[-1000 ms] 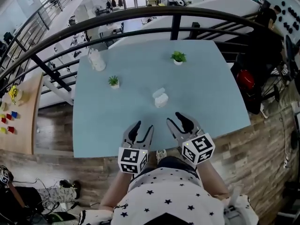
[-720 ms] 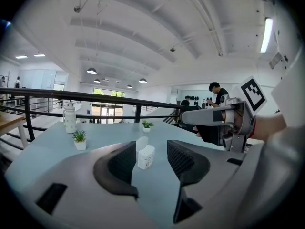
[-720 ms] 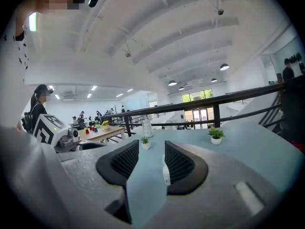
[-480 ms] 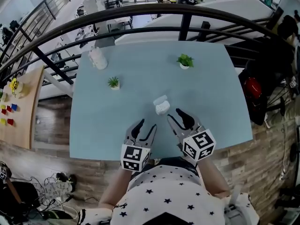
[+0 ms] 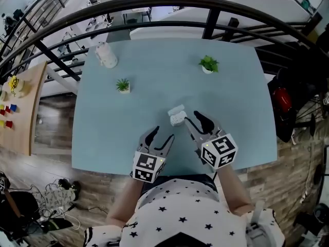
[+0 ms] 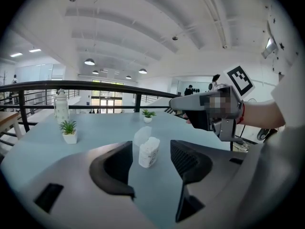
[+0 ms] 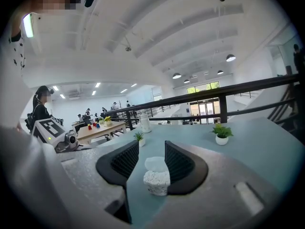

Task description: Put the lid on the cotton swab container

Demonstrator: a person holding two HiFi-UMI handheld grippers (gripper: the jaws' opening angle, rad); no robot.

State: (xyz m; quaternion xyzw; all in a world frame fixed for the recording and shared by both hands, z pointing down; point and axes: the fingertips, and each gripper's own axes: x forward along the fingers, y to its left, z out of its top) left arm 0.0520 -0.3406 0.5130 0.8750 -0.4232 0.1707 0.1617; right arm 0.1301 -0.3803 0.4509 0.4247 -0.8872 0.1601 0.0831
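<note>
Centre of the head view: the cotton swab container (image 5: 178, 120) stands uncapped on the table (image 5: 231, 94), with the lid (image 5: 176, 110) just beside it. The left gripper (image 5: 160, 136), whose jaws have just been opening, and the right gripper (image 5: 193, 119) are both spread, empty and close by. Capping not yet begun.

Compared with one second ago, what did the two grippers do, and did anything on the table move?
Both moved forward over the table toward the cotton swab container; the right gripper is now close to it, the left gripper further back. The left one's jaws have just been opening, with nothing between them; neither grips anything. The container, lid, plants and bottle stayed put.
</note>
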